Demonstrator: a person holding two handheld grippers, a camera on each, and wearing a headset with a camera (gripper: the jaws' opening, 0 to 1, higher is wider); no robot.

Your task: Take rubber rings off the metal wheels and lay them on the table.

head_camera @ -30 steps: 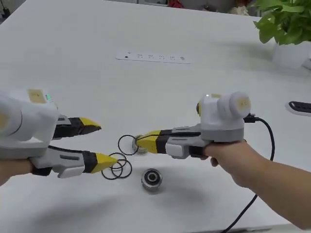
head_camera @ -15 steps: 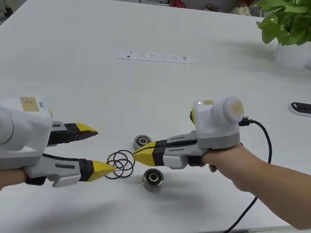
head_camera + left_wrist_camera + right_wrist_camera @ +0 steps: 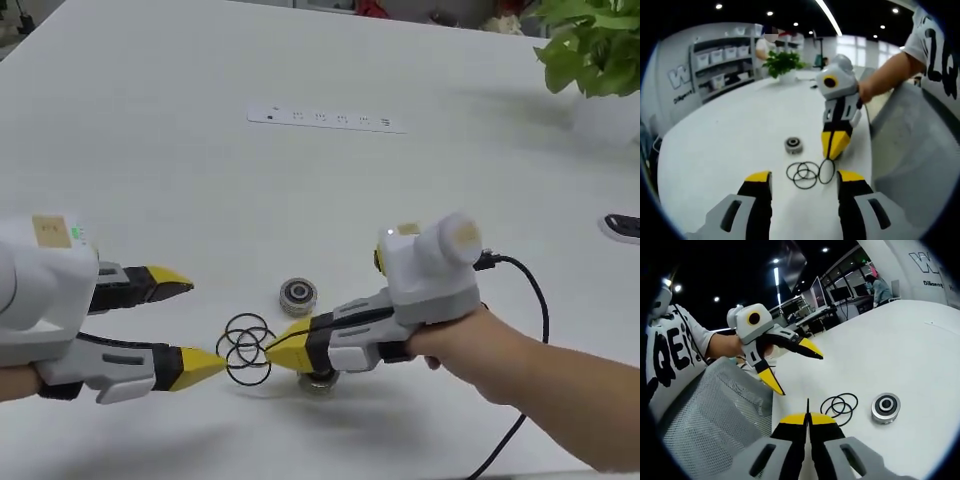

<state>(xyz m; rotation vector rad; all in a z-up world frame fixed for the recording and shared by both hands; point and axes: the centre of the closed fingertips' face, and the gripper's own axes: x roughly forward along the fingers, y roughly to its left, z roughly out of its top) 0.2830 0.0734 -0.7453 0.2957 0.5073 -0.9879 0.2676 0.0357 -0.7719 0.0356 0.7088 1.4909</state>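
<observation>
Nearest the bench edge, the right gripper point(image 3: 275, 350) has its jaws pressed together on a thin rubber ring point(image 3: 826, 171). The ring hangs at the tips, just beside a small heap of rings point(image 3: 247, 348) lying loose on the bare table point(image 3: 150, 150). A metal wheel point(image 3: 318, 383) sits partly under that gripper. The left gripper point(image 3: 203, 325) hovers beside the heap, spread wide and holding nothing. The rings look light, limp and stretchy, so I would pinch a single strand at the rim. Beyond stands a second wheel point(image 3: 298, 293), which is likely heavier, stiff and liable to roll. Whether it carries a ring I cannot tell.
</observation>
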